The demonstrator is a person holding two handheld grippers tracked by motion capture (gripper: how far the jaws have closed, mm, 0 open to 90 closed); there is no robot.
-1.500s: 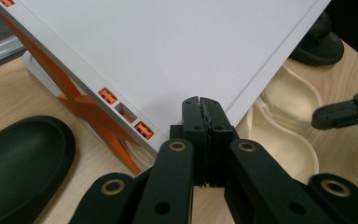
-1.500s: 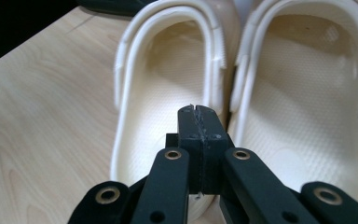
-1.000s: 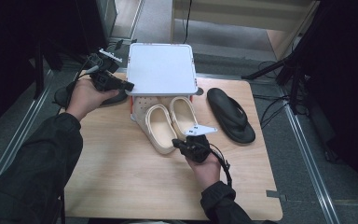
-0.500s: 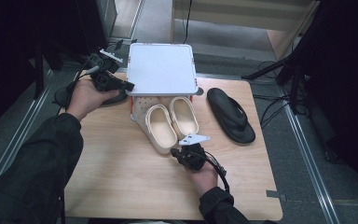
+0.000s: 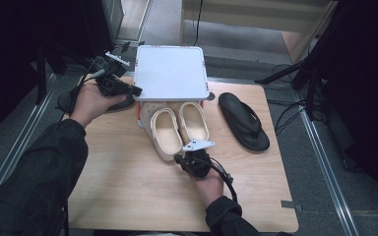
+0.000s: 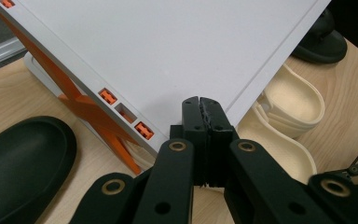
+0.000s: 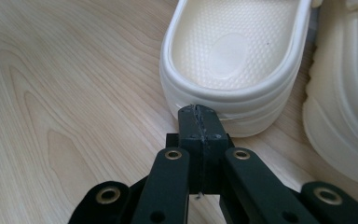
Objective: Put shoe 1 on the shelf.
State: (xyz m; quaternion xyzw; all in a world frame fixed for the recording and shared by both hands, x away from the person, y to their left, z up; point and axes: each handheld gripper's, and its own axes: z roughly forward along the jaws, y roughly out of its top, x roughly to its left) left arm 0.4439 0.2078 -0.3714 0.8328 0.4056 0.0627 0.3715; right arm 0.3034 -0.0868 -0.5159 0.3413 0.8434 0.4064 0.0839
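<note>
Right claw (image 7: 199, 112), jaws clenched on nothing, at the heel of the left cream clog (image 5: 165, 132) on the table (image 5: 128, 187). Left claw (image 6: 201, 105), also clenched empty, rests against the white box (image 5: 171, 73). Push squarely at mid-heel (off-centre contact would likely swivel the clog).

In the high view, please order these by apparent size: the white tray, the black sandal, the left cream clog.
1. white tray
2. black sandal
3. left cream clog, nearly as long as the sandal, so these two are close.
</note>
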